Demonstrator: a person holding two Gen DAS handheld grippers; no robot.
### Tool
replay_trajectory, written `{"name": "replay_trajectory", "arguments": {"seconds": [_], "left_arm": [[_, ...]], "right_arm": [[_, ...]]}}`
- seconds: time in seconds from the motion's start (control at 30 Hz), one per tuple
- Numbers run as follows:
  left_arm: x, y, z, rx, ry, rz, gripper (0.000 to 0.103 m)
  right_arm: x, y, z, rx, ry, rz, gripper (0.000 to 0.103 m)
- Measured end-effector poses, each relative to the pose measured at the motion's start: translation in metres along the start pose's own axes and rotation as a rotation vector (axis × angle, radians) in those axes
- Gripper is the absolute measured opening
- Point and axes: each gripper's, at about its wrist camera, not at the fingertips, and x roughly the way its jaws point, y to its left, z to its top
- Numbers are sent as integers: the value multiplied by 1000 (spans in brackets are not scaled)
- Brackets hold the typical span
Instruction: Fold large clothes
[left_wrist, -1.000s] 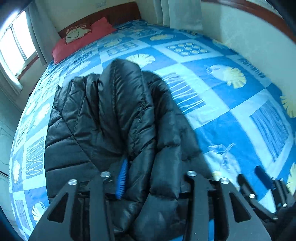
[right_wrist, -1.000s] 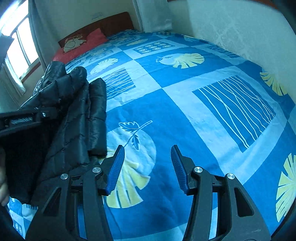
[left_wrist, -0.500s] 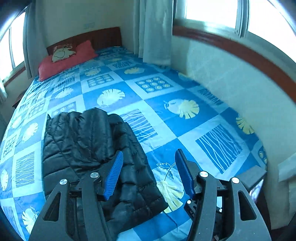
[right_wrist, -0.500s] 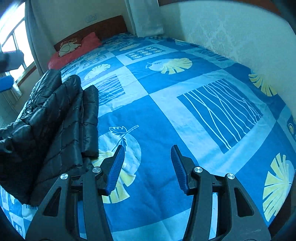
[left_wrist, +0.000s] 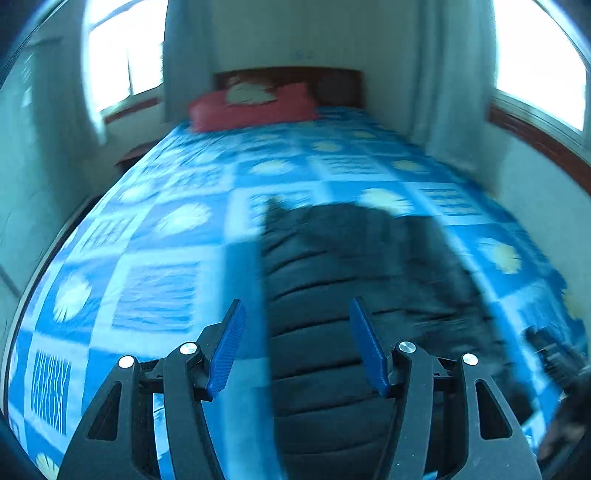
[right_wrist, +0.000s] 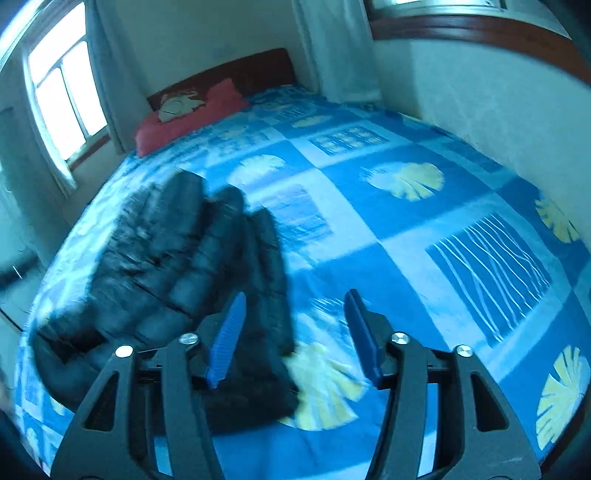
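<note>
Left wrist view: my left gripper (left_wrist: 295, 343) hangs above the bed (left_wrist: 162, 236), jaws spread wide and holding nothing. The black jacket (left_wrist: 354, 280) lies on the bed below and ahead, reaching off to the right; the frame is blurred.

Right wrist view: my right gripper (right_wrist: 293, 338) is likewise wide and empty. The jacket (right_wrist: 173, 258) lies ahead to its left, its near edge under the left finger (right_wrist: 227, 338).

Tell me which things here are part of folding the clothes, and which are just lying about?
Part of the job:
- black puffer jacket, lying bunched on the bed
- left hand-held gripper, open
- right hand-held gripper, open

Just there:
- blue patterned bedspread
- red pillow
- wooden headboard
- curtains
</note>
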Motion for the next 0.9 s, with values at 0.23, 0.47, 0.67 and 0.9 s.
{"name": "replay_trajectory", "arguments": {"seconds": [0.23,0.47,0.67,0.9], "left_arm": [[37,49,-38,-135,86,-32,58],[50,52,-62,-157,116,-111,58],[46,49,-58,-176,85,-208,58],[61,12,-64,-134,118,-338,58]], "right_arm": [[26,53,20,-64,67,14,77],[65,67,3,-69,233,69,58],[80,49,-4,-94,252,38,26],[110,1,-17,-33,277,78,26]]}}
